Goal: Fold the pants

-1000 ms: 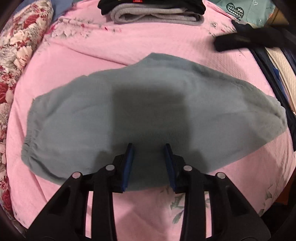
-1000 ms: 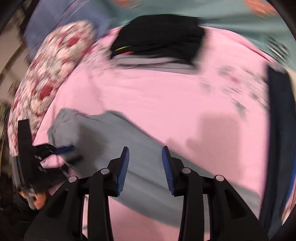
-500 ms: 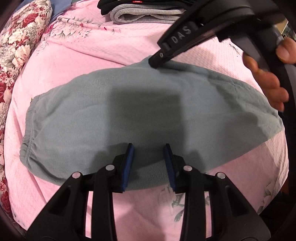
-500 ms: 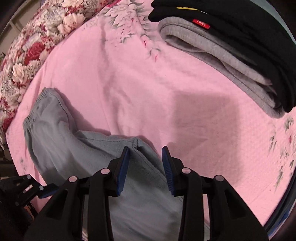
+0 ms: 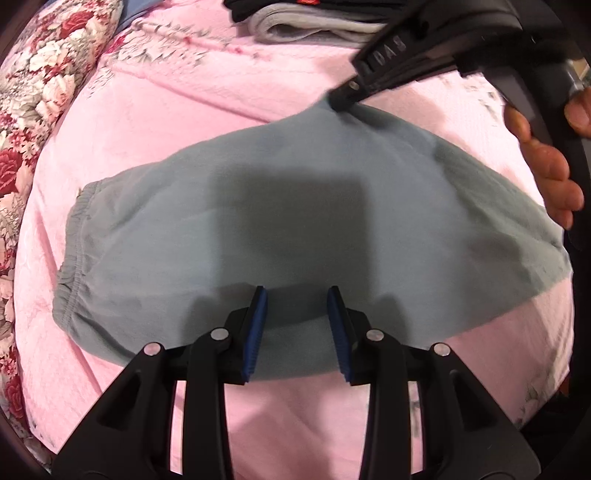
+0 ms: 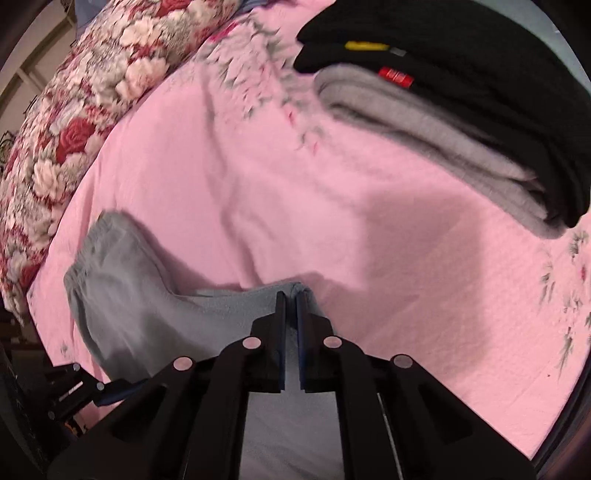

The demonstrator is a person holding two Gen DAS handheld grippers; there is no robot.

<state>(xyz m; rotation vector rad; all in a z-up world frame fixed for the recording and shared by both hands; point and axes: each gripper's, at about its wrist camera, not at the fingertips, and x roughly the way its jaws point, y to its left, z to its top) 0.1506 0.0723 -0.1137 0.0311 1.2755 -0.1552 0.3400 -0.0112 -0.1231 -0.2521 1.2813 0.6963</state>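
Note:
Grey-green pants [image 5: 295,221] lie spread on a pink bedspread [image 5: 221,92], with the elastic waistband [image 5: 74,254] at the left. My left gripper [image 5: 297,299] is open and hovers over the near edge of the pants. My right gripper [image 6: 291,295] is shut on the far crotch point of the pants [image 6: 236,306] and also shows in the left wrist view [image 5: 343,98]. The pants run back under the right gripper toward the left gripper [image 6: 81,391], which sits at the lower left of the right wrist view.
A stack of folded black and grey clothes [image 6: 461,122] lies at the far side of the bed and also shows in the left wrist view [image 5: 314,22]. A floral pillow [image 5: 40,74] lies along the left side. The holder's hand [image 5: 546,158] is at the right.
My right gripper has shut on the far crotch point of the pants. The left gripper has stayed open over the near edge.

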